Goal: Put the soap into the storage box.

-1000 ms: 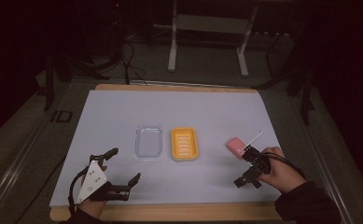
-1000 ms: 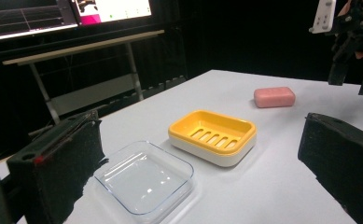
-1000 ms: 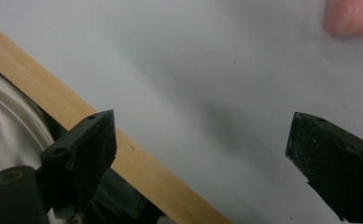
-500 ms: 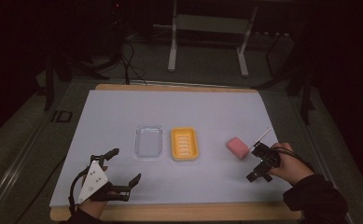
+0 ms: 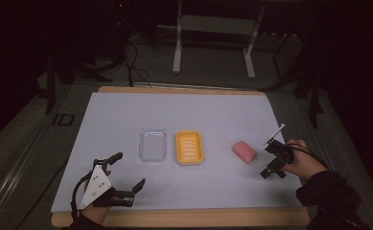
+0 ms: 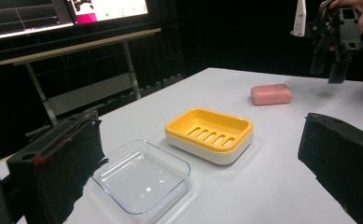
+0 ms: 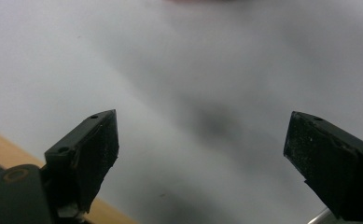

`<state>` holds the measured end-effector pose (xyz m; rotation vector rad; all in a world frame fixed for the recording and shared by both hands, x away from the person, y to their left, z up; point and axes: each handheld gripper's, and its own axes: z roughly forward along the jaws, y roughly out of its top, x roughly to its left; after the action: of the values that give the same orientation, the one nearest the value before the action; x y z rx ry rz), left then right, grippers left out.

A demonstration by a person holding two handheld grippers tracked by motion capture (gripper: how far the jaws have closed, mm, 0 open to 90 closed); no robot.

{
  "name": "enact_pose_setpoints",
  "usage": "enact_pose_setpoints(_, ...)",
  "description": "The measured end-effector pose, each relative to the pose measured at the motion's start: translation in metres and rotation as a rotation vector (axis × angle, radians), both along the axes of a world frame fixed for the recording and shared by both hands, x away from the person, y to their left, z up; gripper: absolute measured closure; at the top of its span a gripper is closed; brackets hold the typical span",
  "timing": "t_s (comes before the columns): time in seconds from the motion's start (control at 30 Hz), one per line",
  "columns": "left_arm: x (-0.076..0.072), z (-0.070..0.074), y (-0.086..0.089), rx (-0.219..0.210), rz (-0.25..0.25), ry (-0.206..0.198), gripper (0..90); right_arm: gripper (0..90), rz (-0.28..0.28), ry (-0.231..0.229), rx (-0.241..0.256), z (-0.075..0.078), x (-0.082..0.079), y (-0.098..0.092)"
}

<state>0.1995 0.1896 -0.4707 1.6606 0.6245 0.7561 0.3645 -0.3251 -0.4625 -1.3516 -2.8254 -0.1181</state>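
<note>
The pink soap bar (image 5: 244, 151) lies flat on the white bench (image 5: 126, 115), just right of the yellow soap dish (image 5: 189, 147) and apart from it, with nothing touching it. In the high view its long axis runs on a slant, from far-left to near-right, so one short end points roughly toward the right claw (image 5: 269, 171). That slant looks handy: I'd judge a claw coming in from the right side could close across the narrower width without much turning of the wrist.

The right claw hangs just beside the soap, to its right and a little nearer the person, empty. In its own view both black jaws stand wide apart over bare bench, tipped downward, with a sliver of pink at the very top edge. To my eye it is poised for a pickup not yet begun.

The dish sits mid-bench, slotted tray up and empty, long axis running away from the person, probably the soap's destination. Its clear lid (image 5: 153, 144) rests alongside on the left, near but separate, leaving the dish open.

The left claw (image 5: 129, 174) rests near the front edge, jaws spread wide, holding nothing, facing the lid and dish.
</note>
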Motion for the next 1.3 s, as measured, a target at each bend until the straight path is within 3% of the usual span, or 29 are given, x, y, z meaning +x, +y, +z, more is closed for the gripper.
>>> enact_pose_setpoints(0.17, 0.0, 0.0, 0.0, 0.002, -0.001, 0.001, 0.6, 10.4, 0.007, -0.022, 0.037, 0.0, 0.01, 0.002)
enact_pose_setpoints(0.43, 0.0, 0.0, 0.0, 0.002, -0.006, 0.001, 0.6, 10.4, 0.035, -0.054, 0.042, -0.005, 0.025, 0.013)
enact_pose_setpoints(0.57, 0.0, 0.0, 0.0, 0.006, -0.008, 0.001, 0.6, 10.4, 0.035, -0.03, 0.063, -0.009, 0.031, 0.019)
enact_pose_setpoints(0.77, 0.0, 0.0, 0.0, 0.008, -0.013, 0.001, 0.6, 10.5, 0.048, -0.031, 0.087, -0.016, 0.039, 0.031)
enact_pose_setpoints(1.0, 0.0, 0.0, 0.0, 0.003, -0.016, 0.002, 0.6, 10.5, 0.076, -0.09, 0.123, -0.02, 0.048, 0.041)
enact_pose_setpoints(1.13, -0.001, 0.0, 0.0, 0.004, -0.019, 0.001, 0.6, 13.6, 0.08, -0.165, 0.146, -0.021, 0.053, 0.045)
enact_pose_setpoints(1.3, -0.001, 0.0, -0.001, 0.005, -0.02, 0.003, 0.6, 14.5, 0.072, -0.152, 0.145, -0.027, 0.059, 0.048)
